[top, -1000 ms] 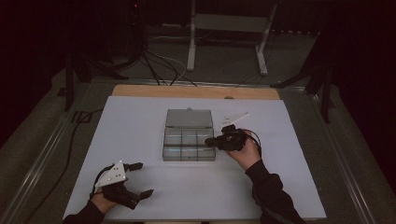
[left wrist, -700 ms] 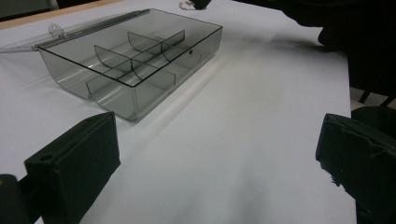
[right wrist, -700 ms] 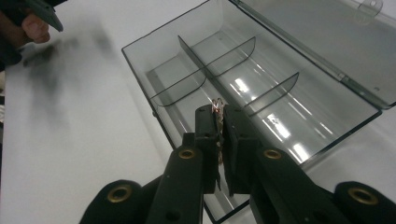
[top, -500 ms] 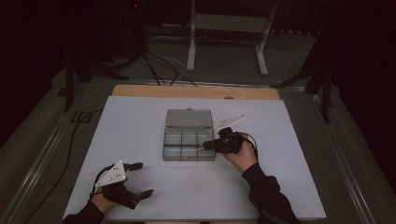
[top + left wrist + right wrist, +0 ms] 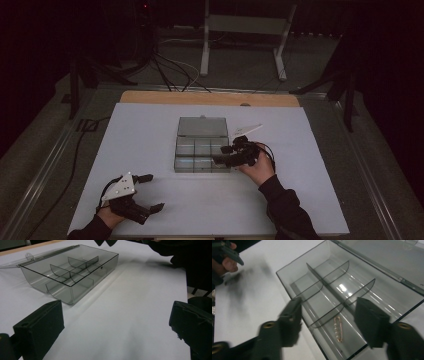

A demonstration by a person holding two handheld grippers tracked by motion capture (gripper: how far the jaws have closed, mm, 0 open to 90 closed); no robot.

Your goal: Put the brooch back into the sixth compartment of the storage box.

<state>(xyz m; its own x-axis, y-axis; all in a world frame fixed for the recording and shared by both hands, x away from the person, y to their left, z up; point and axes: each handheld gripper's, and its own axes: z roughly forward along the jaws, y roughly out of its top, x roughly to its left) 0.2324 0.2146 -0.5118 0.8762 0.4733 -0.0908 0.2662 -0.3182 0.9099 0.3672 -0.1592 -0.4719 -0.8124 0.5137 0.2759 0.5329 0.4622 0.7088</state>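
Note:
A clear grey compartment box (image 5: 202,150) stands at the middle of the white table with its lid (image 5: 202,126) folded back flat. In the right gripper view a gold safety pin with small pearls (image 5: 338,328) lies in a near compartment of the box (image 5: 362,277). My right gripper (image 5: 221,154) hovers at the box's front right corner. Its jaws (image 5: 332,317) stand open over that compartment, with nothing between them. My left gripper (image 5: 155,191) rests near the front left of the table, open wide and empty (image 5: 115,327). It faces the box (image 5: 70,272).
The white table top (image 5: 310,190) ends in a wooden strip (image 5: 210,98) at the back. Cables and a metal stand (image 5: 240,30) lie on the dark floor beyond. The other hand (image 5: 227,261) appears far off in the right gripper view.
My right gripper has shifted slightly left and toward the front, over the box's front right compartment. The left gripper has stayed put.

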